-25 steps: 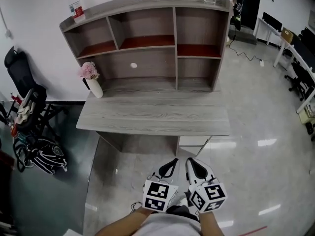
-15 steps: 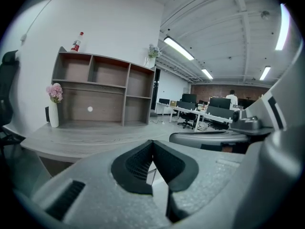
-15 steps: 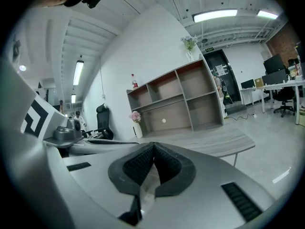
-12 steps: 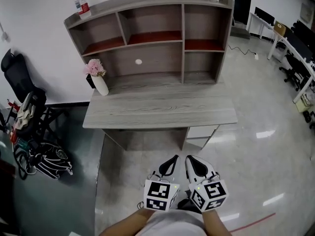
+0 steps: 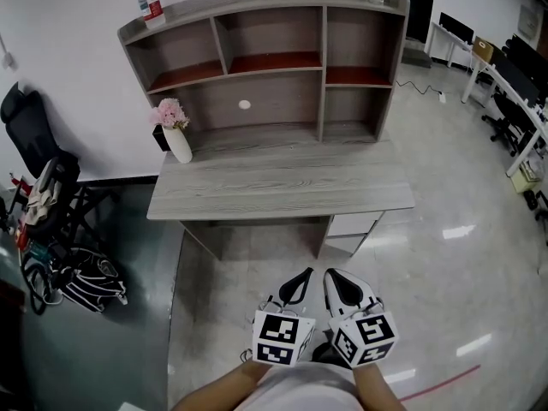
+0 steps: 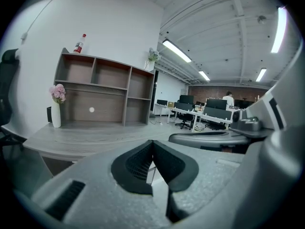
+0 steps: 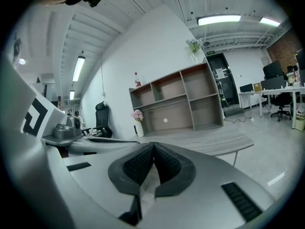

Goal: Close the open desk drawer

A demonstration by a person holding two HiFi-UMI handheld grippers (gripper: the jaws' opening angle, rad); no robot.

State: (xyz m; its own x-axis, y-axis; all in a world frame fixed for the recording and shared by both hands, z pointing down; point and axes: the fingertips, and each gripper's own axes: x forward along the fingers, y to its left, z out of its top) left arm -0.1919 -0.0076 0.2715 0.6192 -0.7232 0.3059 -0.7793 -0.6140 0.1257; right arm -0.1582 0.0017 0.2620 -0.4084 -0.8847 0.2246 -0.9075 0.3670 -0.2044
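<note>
Drawer point(image 5: 354, 224) sat slightly pulled out beneath the right end of the counter point(image 5: 274, 191), below the shelf unit point(image 5: 265, 67). Left hand-held gripper point(image 5: 301, 277) and right hand-held gripper point(image 5: 330, 277) hung side by side above the floor point(image 5: 248, 268), well short of the counter. Each had its jaws pressed together on nothing.

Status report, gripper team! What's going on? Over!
Left gripper shut, empty; right gripper shut, empty. Drawer under desk's right side, untouched, grippers well short. Nothing in the way.
</note>
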